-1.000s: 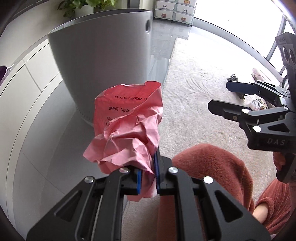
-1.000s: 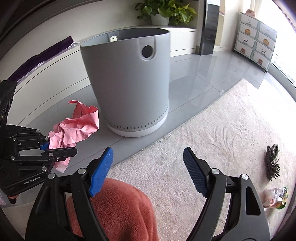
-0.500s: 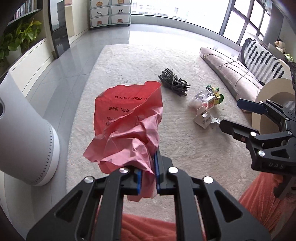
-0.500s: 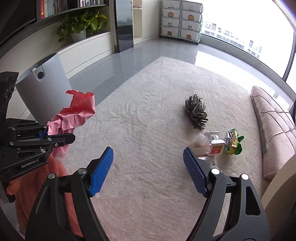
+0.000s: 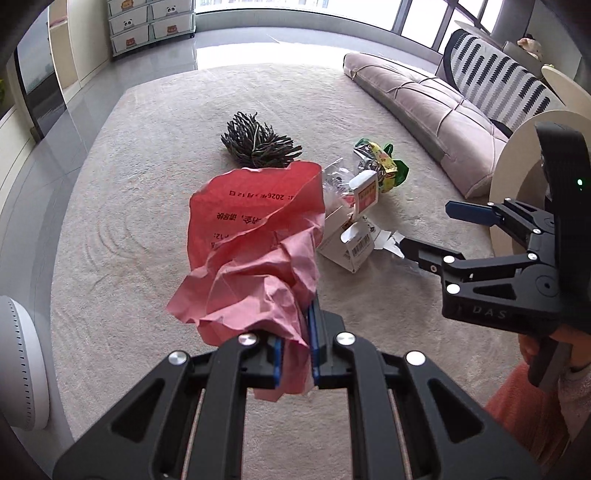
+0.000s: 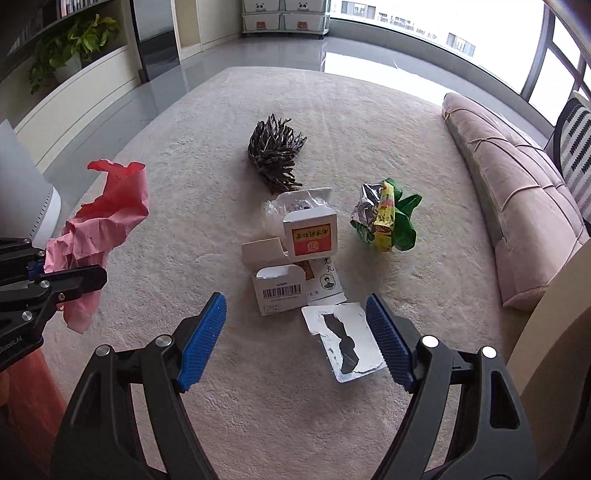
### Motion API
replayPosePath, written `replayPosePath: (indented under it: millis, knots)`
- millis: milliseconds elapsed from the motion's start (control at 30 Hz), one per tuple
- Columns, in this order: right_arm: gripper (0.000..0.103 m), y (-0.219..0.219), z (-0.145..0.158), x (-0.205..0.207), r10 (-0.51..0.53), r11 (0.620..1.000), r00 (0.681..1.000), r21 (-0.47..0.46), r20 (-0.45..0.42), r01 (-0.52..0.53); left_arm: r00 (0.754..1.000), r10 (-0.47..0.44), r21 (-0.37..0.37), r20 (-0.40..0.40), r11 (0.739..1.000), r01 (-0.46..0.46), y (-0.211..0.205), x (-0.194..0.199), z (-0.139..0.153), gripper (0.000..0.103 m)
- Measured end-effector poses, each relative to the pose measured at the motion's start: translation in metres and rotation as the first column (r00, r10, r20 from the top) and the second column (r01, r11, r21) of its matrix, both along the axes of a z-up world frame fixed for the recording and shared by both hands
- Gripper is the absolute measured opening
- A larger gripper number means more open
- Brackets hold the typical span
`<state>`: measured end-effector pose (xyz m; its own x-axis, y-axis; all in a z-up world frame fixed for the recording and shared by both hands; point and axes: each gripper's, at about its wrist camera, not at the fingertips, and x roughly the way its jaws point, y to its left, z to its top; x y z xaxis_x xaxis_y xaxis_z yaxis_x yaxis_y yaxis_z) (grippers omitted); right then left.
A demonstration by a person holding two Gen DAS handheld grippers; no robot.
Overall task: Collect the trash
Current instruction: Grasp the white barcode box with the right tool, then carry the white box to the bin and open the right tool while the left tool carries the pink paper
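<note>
My left gripper (image 5: 295,350) is shut on a crumpled pink paper bag (image 5: 255,251), held above the carpet; the bag also shows in the right wrist view (image 6: 103,229). My right gripper (image 6: 295,339) is open and empty, above a torn white foil blister sheet (image 6: 343,339). Just beyond it on the carpet lie an open white carton with a barcode (image 6: 280,291), a white box with a red label (image 6: 314,236), a clear plastic wrapper (image 6: 284,203), a green and yellow snack wrapper (image 6: 388,221) and a dark bundle of dried twigs (image 6: 275,155).
The grey bin's white base (image 5: 18,365) is at the far left. A pink floor cushion (image 6: 517,184) lies along the carpet's right side. A round pale wooden table (image 5: 517,158) stands at the right. White drawer units (image 6: 284,14) stand at the far wall.
Both grippers have swung away from the grey bin toward the trash on the carpet and come closer to it. The left gripper still holds the pink bag; the right stays open.
</note>
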<state>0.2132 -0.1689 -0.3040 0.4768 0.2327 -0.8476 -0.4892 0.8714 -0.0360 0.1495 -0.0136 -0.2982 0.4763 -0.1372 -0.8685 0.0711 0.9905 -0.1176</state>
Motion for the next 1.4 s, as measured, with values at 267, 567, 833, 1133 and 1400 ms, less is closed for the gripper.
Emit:
replayPosePath:
  millis: [267,567,833,1133,1400]
  knots:
    - [0.076,0.027,-0.051,0.03,0.044,0.998,0.998,-0.039,-0.054,-0.046,0.999,-0.001,0.015,-0.04,1.0,0.002,0.011,0.017,-0.028,0.011]
    - [0.044,0.044,-0.086,0.044,0.088,0.991,0.991,-0.094,-0.103,-0.098,0.998,0.024,0.01,-0.063,1.0,-0.023,0.027,0.022,-0.041,0.011]
    - [0.044,0.046,-0.064,0.021,0.124,0.988,0.991,-0.087,-0.049,-0.128,0.998,0.043,0.006,-0.045,0.999,-0.043,0.033,0.014,-0.029,0.011]
    - [0.044,0.057,-0.006,-0.023,0.167,0.984,0.986,-0.064,0.021,-0.165,0.995,0.104,0.021,0.009,0.994,-0.104,0.064,-0.024,0.012,0.012]
    - [0.044,0.097,0.071,-0.064,0.256,0.966,0.958,0.0,0.133,-0.258,0.978,0.188,0.049,0.093,0.98,-0.193,0.111,-0.076,0.074,0.011]
